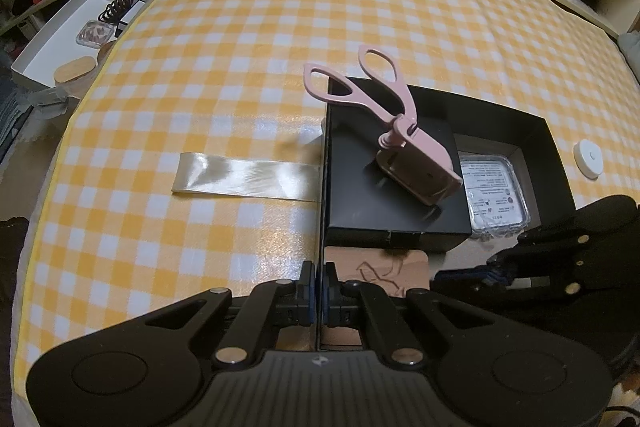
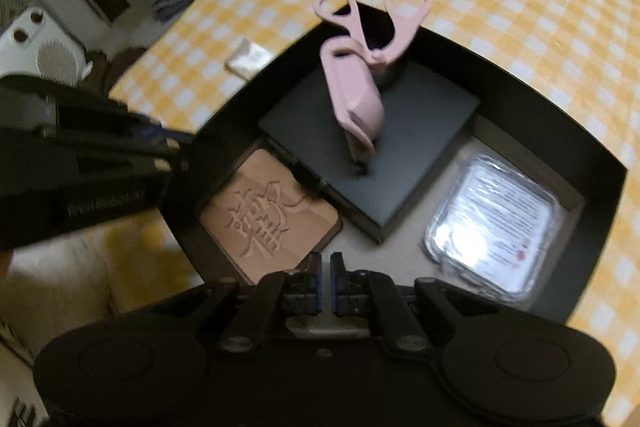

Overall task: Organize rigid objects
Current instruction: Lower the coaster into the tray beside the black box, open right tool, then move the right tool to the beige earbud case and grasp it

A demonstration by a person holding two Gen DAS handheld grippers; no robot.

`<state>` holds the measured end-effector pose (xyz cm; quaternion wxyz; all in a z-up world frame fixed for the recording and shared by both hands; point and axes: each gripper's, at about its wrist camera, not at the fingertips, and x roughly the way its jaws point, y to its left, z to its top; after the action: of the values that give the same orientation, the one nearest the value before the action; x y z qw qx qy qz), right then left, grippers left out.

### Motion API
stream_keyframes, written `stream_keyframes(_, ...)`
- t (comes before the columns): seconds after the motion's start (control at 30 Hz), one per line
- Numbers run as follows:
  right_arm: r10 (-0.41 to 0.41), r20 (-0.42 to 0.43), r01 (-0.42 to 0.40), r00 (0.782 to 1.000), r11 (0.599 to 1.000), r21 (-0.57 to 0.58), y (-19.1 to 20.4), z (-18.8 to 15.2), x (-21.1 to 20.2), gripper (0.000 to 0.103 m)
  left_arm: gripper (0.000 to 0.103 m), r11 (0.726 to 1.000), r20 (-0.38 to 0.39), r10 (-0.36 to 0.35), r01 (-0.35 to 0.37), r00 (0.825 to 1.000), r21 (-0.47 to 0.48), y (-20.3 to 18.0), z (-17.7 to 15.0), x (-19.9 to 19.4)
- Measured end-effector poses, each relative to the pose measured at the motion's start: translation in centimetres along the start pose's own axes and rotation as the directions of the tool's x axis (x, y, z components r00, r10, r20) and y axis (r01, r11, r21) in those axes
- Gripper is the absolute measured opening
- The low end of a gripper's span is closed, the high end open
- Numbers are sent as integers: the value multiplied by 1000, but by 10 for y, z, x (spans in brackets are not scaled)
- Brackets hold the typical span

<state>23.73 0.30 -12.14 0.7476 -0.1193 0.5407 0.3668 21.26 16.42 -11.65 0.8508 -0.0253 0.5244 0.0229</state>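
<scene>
A pink eyelash curler stands tilted on its clamp end, handles up, on a small black box. That box lies inside a large open black box. Beside it lie a carved wooden coaster and a clear plastic case. My left gripper is shut on the large box's thin left wall. My right gripper hovers over the box's near side, shut, with nothing visible between its fingers.
A strip of pale satin ribbon lies on the yellow checked cloth left of the box. A white round disc sits to the right. A white tray with small items stands off the table's far left; shelves run behind.
</scene>
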Motion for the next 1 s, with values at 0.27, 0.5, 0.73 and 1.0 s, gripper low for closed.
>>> stream_keyframes(0.27, 12, 27, -14, 1000, 998, 67, -8, -9, -17, 22, 3, 1000, -2, -3, 3, 1000, -4, 0, 0, 1)
stream_keyframes(0.5, 5, 95, -19, 995, 989, 147, -13, -22, -53, 30, 3, 1000, 0, -1, 1, 1000, -6, 0, 0, 1)
stream_keyframes(0.73, -49, 183, 9, 982, 978, 210, -15, -36, -94, 71, 2, 999, 15, 35, -35, 999, 32, -8, 0, -1)
stream_keyframes(1.0, -70, 273, 2, 959, 970, 241, -14, -55, -126, 98, 3, 997, 21, 50, -51, 999, 49, -20, -3, -5)
